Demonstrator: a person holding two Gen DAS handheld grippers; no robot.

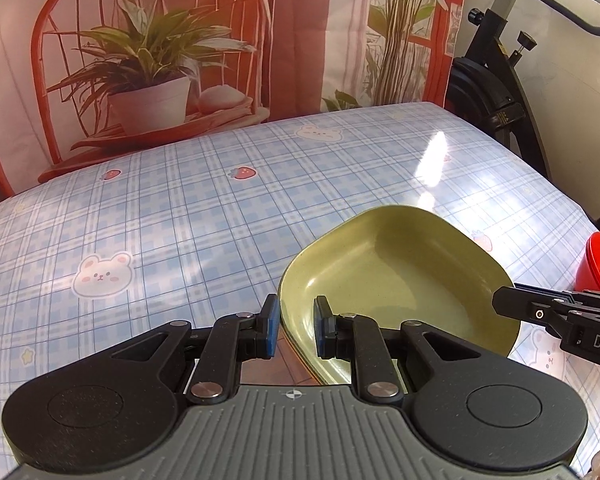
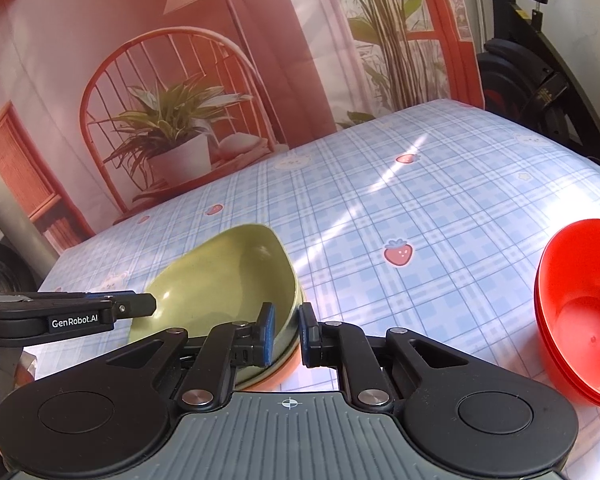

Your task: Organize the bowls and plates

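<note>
- Two grippers of mine straddled opposite rims of one green plate near the front edge of the checked tablecloth.
- My left gripper had its jaws narrowly parted, the plate's left rim between the pads; I could not tell if they pinched it.
- My right gripper likewise bracketed the plate's right rim, jaws narrow.
- Stacked red bowls sat well apart, rightmost.
</note>
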